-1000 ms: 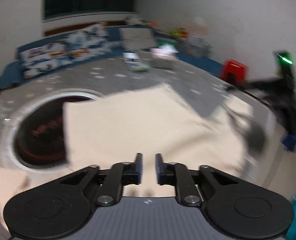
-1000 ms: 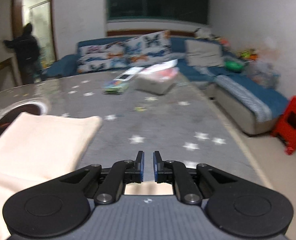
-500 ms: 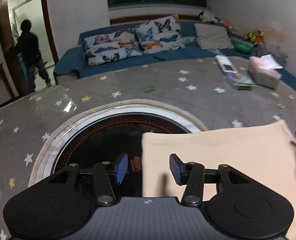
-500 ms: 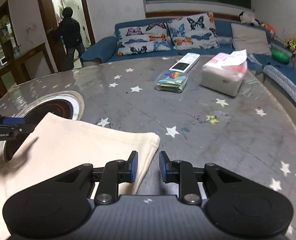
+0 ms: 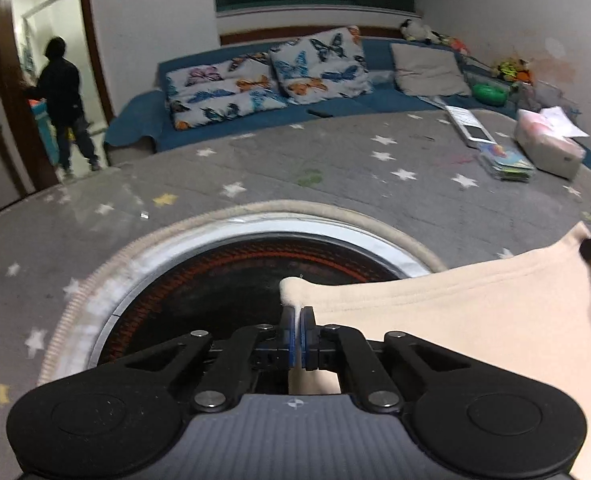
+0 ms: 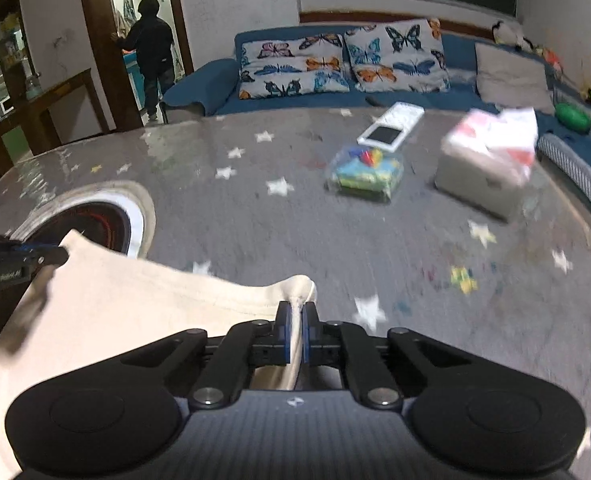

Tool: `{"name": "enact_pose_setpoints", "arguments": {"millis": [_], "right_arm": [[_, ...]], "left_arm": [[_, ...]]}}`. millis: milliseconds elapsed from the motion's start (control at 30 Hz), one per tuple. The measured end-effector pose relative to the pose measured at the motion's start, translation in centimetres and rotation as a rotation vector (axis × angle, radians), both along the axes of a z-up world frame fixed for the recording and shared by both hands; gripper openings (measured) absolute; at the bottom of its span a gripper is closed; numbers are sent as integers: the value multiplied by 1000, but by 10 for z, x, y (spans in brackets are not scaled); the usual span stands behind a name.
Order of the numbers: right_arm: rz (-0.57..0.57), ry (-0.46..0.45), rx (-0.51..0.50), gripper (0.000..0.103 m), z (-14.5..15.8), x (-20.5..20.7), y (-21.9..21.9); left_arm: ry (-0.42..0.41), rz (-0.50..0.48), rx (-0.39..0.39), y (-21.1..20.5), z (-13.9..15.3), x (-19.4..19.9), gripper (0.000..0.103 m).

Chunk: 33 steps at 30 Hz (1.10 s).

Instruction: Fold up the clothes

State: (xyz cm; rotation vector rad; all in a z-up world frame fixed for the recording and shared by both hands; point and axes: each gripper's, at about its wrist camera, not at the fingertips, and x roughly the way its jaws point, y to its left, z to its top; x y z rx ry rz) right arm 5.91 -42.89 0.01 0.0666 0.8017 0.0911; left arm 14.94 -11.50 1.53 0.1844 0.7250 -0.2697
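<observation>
Corner-grasp step: left gripper (image 5: 297,316) and right gripper (image 6: 295,318) each clamped on a corner of cream cotton garment (image 5: 455,320), spread across grey star-patterned table (image 6: 295,216). Next, probably: lift together, carry edge over.

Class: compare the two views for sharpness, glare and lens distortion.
Left wrist view: mostly sharp, glare on the table, fisheye bends the doorframe. Right wrist view: motion blur smears the tissue box and packet; edges curve too.
</observation>
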Motion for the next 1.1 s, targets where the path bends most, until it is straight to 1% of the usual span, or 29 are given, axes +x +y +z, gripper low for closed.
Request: {"name": "enact_pose_setpoints", "arguments": {"millis": [133, 233, 267, 300, 367, 467, 567, 733, 833, 933, 1033, 1100], "right_arm": [[31, -23, -30, 5, 6, 30, 18], [61, -26, -57, 6, 4, 53, 34], [72, -26, -71, 7, 3, 60, 40], [84, -25, -88, 11, 3, 64, 45], [120, -28, -98, 12, 7, 61, 52], [182, -35, -103, 13, 15, 52, 62], [280, -26, -87, 13, 25, 26, 74], [483, 13, -77, 13, 30, -35, 102], [605, 45, -82, 13, 28, -70, 120], [699, 91, -91, 13, 17, -95, 137], [768, 131, -103, 14, 4, -116, 151], [795, 119, -108, 16, 1, -132, 155]], "left_arm": [[-15, 64, -6, 18, 7, 13, 2], [3, 97, -5, 28, 5, 26, 3], [10, 107, -4, 31, 4, 30, 3], [20, 118, -1, 33, 2, 32, 6], [31, 131, 1, 37, 0, 34, 9], [15, 126, -2, 37, 6, 28, 9], [12, 80, -44, 29, 17, 17, 9], [44, -45, -78, -6, 23, -2, 9], [61, -105, -65, -27, 16, -12, 9], [77, -141, -35, -44, 6, -18, 9], [46, -149, 14, -53, -2, -23, 9], [38, -139, 19, -55, -4, -22, 9]]}}
